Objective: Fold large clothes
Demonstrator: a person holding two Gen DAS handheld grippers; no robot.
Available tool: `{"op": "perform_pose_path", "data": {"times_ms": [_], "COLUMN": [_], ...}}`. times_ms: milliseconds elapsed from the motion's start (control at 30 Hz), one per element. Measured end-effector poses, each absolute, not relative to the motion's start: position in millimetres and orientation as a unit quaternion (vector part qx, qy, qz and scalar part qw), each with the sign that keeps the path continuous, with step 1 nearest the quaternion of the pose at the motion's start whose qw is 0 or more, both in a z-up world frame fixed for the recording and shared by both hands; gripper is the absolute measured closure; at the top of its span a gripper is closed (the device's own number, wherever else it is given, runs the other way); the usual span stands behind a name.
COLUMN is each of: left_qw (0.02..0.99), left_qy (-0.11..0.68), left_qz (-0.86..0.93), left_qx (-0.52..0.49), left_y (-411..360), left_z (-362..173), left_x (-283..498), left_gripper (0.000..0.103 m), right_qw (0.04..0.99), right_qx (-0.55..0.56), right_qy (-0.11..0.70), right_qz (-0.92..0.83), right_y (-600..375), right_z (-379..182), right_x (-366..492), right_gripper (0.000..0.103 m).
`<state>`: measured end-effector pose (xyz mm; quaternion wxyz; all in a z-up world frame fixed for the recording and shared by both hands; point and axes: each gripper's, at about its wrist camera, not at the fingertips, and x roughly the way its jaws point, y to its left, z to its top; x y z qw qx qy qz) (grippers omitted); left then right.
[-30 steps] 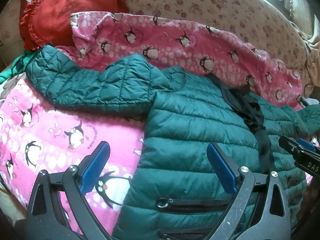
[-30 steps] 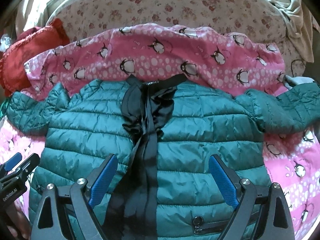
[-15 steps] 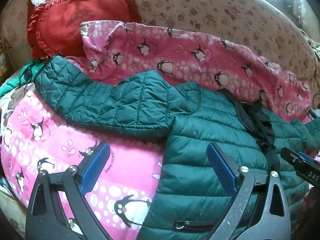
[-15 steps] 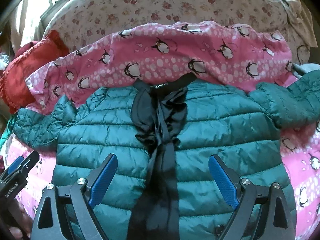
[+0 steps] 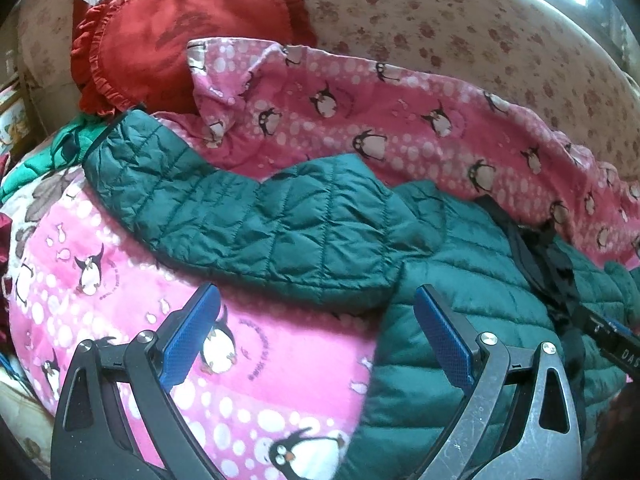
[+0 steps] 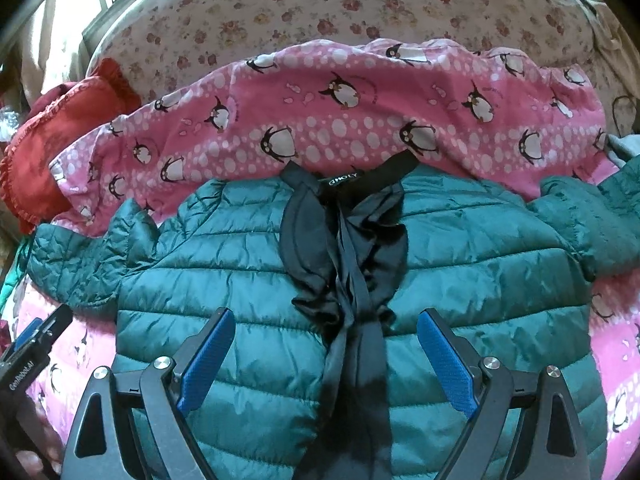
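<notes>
right wrist: open right tool [image 6: 326, 354] above green jacket [image 6: 248, 280].

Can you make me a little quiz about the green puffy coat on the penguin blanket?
1. True or false: the green jacket lies spread flat on the pink penguin blanket, front side up.
2. Which is right about the left gripper? A: shut on a sleeve. B: open and holding nothing. C: shut on the red pillow.
3. Fill in the word: the jacket's left sleeve stretches out toward the ____ pillow.

Key:
1. True. The black lining shows at the open collar.
2. B. The right gripper is open over the jacket too.
3. Red.
</notes>
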<state>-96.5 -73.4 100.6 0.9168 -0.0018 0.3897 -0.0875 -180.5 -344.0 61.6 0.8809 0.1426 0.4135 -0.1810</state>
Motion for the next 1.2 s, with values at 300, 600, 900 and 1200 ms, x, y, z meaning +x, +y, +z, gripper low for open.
{"op": "perform_pose_path", "data": {"times_ms": [300,600,900,1200], "left_qw": [0.919,0.924,0.910,0.908], "left_qy": [0.390,0.382,0.382,0.387], "left_qz": [-0.062,0.015,0.156,0.158], "left_qx": [-0.001,0.002,-0.032,-0.009], "left_y": [-48.4,8.9,89.8,98.0], "left_z": [94.6,87.3,83.1,64.8], "left_x": [-67.5,-22.4,34.7,78.5], "left_gripper": [0.005,0.005,0.005,0.017], "right_qw": [0.871,0.871,0.872,0.868], "right_qx": [0.147,0.137,0.126,0.118], "right_qy": [0.431,0.439,0.447,0.461], "right_qz": [-0.184,-0.171,-0.157,-0.142], "right_y": [-349.0,-343.7,-337.5,-327.0], "right_z": [40.8,35.4,34.5,28.5], "right_x": [-159.5,-152.8,-156.4,-158.0], "right_gripper": [0.012,0.012,0.012,0.012]}}
